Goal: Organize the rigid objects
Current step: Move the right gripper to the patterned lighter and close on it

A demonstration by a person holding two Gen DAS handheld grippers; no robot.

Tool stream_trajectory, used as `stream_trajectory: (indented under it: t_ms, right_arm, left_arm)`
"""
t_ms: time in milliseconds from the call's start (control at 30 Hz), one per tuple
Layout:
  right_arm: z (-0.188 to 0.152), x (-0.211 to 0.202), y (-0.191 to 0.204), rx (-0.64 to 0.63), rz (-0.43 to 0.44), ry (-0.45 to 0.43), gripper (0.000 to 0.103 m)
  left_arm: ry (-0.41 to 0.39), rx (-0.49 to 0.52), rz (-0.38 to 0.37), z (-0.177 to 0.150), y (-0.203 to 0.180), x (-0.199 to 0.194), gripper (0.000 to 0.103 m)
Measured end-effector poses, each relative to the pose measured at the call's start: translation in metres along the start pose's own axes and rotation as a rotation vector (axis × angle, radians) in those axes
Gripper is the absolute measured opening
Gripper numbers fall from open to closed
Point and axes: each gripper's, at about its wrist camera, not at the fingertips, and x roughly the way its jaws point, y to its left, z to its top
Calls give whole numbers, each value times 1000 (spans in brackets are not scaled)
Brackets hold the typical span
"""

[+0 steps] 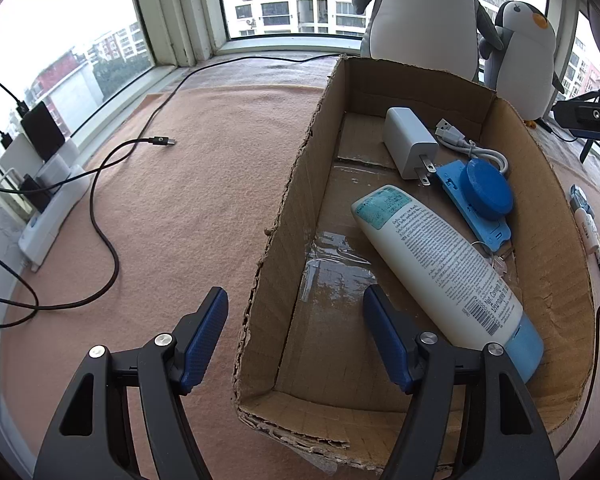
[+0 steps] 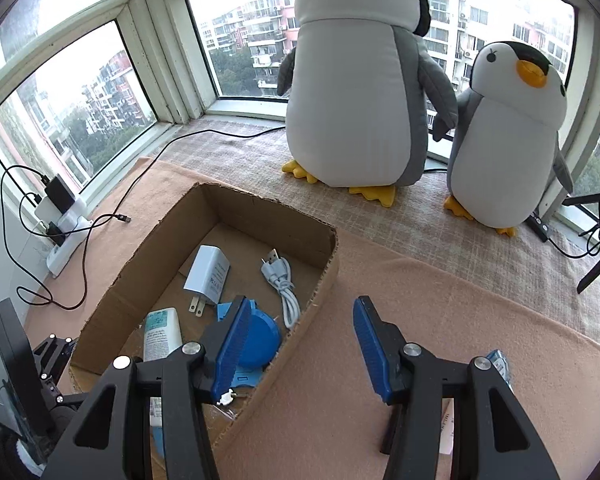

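An open cardboard box [image 1: 284, 216] [image 2: 116, 292] lies on the pink blanket. In it are a white lotion bottle with a blue cap [image 1: 440, 264] [image 2: 160, 338], a white charger plug [image 1: 410, 142] [image 2: 210, 274], a coiled white USB cable [image 1: 472, 148] [image 2: 282, 284] and a blue round-topped piece [image 1: 484, 196] [image 2: 260, 336]. My left gripper [image 1: 296, 312] is open and empty, straddling the box's left wall. My right gripper [image 2: 300, 332] is open and empty over the box's right wall. A small white tube and a blue packet [image 1: 586, 220] lie on the blanket right of the box.
Two plush penguins [image 2: 360, 80] [image 2: 508, 140] stand at the window behind the box. A black cable [image 1: 112, 184] runs over the blanket from a white power strip [image 1: 52, 208] with chargers at the left. A black tripod [image 2: 596, 240] stands at the right.
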Motion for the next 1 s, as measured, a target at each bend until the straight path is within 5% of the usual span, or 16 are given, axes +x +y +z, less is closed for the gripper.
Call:
stream_trajectory:
  t_ms: [500, 733, 1000]
  right_arm:
    - [-68, -48, -131, 260, -38, 64, 50]
    - [-87, -35, -143, 279, -85, 136, 47]
    - [-94, -13, -130, 192, -159, 199, 30]
  left_arm:
    - [-1, 11, 9, 0, -1, -1, 71]
    - [-1, 10, 11, 0, 0, -2, 71]
    - [-1, 11, 11, 0, 0, -1, 71]
